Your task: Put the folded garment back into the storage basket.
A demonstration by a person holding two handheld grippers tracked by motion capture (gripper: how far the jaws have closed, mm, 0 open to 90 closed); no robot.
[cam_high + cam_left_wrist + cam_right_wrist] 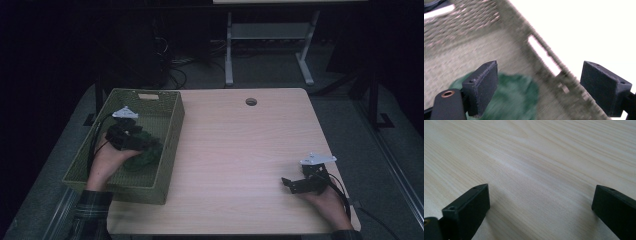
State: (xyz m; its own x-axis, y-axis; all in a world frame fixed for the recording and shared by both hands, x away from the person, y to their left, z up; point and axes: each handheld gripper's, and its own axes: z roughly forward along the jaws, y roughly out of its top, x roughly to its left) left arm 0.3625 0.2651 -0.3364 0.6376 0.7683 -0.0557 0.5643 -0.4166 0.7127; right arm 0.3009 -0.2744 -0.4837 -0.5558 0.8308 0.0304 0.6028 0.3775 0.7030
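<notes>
Woven basket [170,112]: sits at the table's [240,150] left edge. Green cloth [147,152]: lies inside the basket, near its right wall. Left gripper [137,142]: inside the basket, just above the cloth, jaws wide apart, empty. Right gripper [292,184]: well right of the basket, low over bare tabletop, jaws spread, empty.

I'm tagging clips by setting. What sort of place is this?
Probably a lab or office workroom: a wooden desk with a cable hole, a tangle of cables on the floor behind it, and a second desk's metal legs. A basket sits on the desk.
</notes>
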